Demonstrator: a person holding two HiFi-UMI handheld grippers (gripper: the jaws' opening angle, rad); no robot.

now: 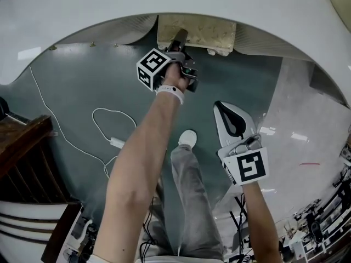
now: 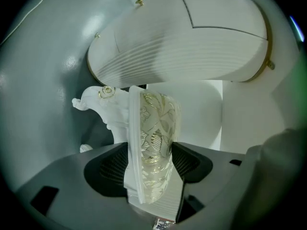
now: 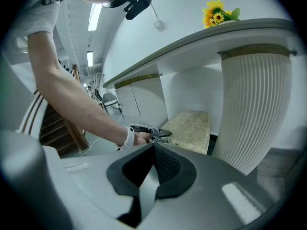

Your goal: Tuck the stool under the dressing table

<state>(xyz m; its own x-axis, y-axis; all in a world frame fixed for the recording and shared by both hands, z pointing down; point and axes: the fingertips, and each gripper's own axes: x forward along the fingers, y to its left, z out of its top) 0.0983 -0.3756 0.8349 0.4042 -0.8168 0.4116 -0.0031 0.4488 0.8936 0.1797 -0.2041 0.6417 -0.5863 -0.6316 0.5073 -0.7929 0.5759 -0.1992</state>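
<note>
The stool, with a gold-patterned cushion on a white frame, stands mostly under the white dressing table. My left gripper reaches to the stool's near edge. In the left gripper view the seat edge stands on end between the jaws and both pads press on it, so my left gripper is shut on the stool. A carved white leg shows beside it. My right gripper hangs lower right over the floor, shut and holding nothing. The right gripper view shows the right gripper, the stool and the left gripper.
A ribbed white pedestal carries the table to the right of the stool, with yellow flowers on top. A white cable with a plug lies on the grey floor. Dark wooden furniture is at left. The person's shoe stands behind the stool.
</note>
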